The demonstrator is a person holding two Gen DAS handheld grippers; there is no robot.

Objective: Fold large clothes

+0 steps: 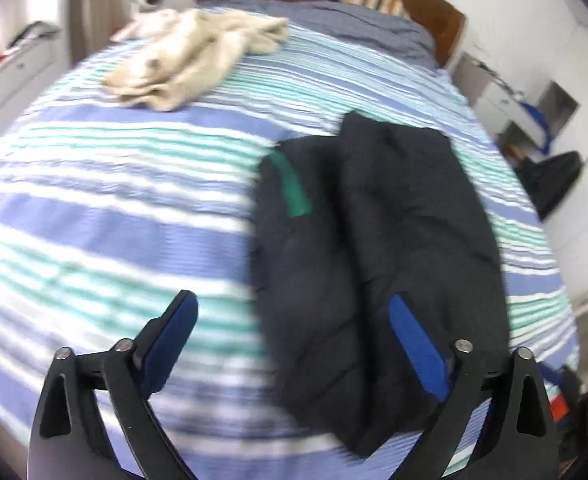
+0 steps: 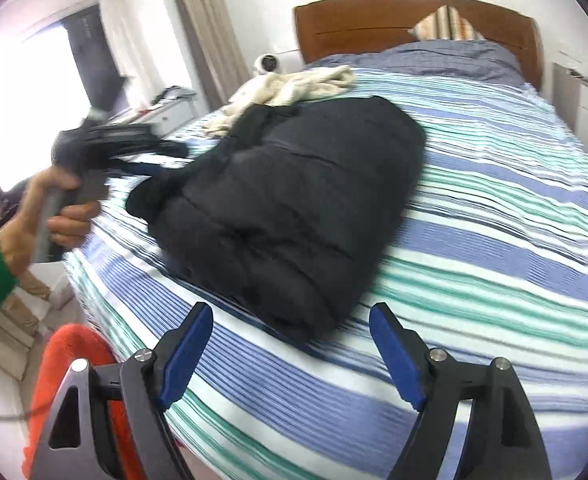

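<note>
A black padded jacket (image 1: 378, 248) lies folded into a compact bundle on the striped bed; a green strip (image 1: 294, 188) shows on its left part. It also shows in the right wrist view (image 2: 289, 216). My left gripper (image 1: 294, 312) is open and empty, held above the jacket's near end. It also shows in the right wrist view (image 2: 145, 156), held in a hand left of the jacket. My right gripper (image 2: 291, 328) is open and empty, just short of the jacket's near edge.
A crumpled cream garment (image 1: 189, 60) lies farther up the bed (image 1: 93, 208), also in the right wrist view (image 2: 294, 84). A wooden headboard (image 2: 406, 20), grey duvet and striped pillow (image 2: 446, 24) are at the far end. A white fan (image 2: 267, 64) stands beside the bed.
</note>
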